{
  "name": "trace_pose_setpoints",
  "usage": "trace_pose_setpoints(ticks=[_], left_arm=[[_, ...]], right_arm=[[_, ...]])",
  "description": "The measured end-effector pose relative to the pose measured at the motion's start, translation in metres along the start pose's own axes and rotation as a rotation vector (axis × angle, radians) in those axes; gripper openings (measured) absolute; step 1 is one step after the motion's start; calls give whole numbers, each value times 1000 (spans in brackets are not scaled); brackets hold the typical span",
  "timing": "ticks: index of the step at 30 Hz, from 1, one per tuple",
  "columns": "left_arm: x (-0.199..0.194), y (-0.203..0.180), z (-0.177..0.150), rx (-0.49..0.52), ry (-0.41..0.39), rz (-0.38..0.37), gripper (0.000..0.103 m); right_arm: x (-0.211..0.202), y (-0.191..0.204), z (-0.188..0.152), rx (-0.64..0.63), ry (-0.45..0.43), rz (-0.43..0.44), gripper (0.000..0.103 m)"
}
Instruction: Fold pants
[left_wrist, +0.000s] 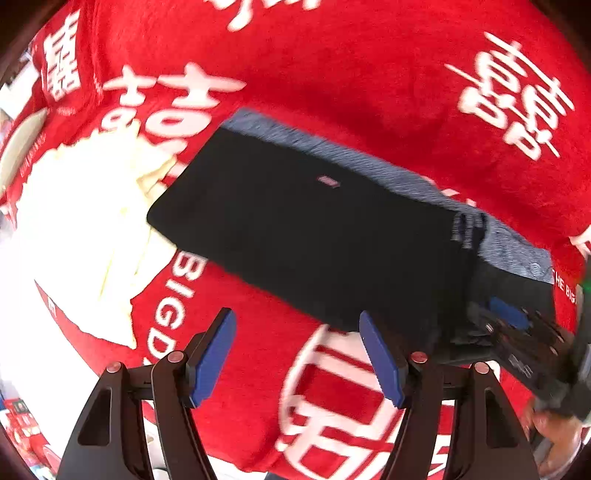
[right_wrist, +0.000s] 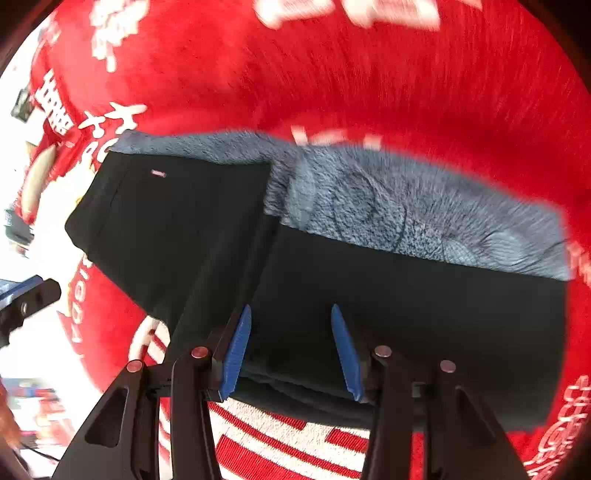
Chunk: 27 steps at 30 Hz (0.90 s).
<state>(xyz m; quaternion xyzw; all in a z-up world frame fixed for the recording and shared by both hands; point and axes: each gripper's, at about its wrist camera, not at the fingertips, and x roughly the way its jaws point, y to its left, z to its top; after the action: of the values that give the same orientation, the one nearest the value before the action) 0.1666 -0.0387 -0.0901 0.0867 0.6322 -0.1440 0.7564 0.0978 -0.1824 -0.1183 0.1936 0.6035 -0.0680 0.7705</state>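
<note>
Black pants (left_wrist: 306, 229) with a grey fleece lining (left_wrist: 369, 158) lie folded on a red blanket. My left gripper (left_wrist: 295, 354) is open and empty, hovering over the blanket just in front of the pants' near edge. My right gripper (right_wrist: 290, 350) is open, its blue pads on either side of the pants' (right_wrist: 369, 314) near edge; no cloth looks pinched. The lining (right_wrist: 406, 206) shows along the far side. The right gripper also shows at the right edge of the left wrist view (left_wrist: 517, 332).
The red blanket (left_wrist: 351, 74) with white characters covers the surface. A white and cream cloth (left_wrist: 92, 221) lies left of the pants. The left gripper's tip shows at the left edge of the right wrist view (right_wrist: 26, 299). Clutter lies beyond the blanket's left edge.
</note>
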Motion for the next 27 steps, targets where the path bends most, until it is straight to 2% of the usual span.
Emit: trace_pose_setpoints(ticks=[2, 4, 6, 8, 12, 18, 22, 27], left_arm=[[7, 18, 1, -17, 14, -26, 70], [14, 40, 3, -40, 24, -49, 70], [20, 61, 4, -76, 34, -84, 70], [25, 76, 5, -107, 41, -119, 70], [36, 97, 8, -145, 44, -156, 70], [65, 101, 12, -186, 68, -235, 70], [79, 97, 15, -218, 71, -277, 70], [92, 101, 21, -303, 43, -417, 70]], right_arm=[[-9, 11, -9, 10, 9, 8, 50], [-17, 23, -19, -2, -10, -45, 53], [-24, 34, -27, -23, -39, -113, 59], [-27, 38, -32, -28, -68, -212, 59], [-25, 29, -23, 3, -77, -329, 59], [-11, 22, -20, 53, -27, -321, 60], [-9, 14, -20, 101, -25, -284, 60], [-4, 18, -18, 72, -23, -296, 60]])
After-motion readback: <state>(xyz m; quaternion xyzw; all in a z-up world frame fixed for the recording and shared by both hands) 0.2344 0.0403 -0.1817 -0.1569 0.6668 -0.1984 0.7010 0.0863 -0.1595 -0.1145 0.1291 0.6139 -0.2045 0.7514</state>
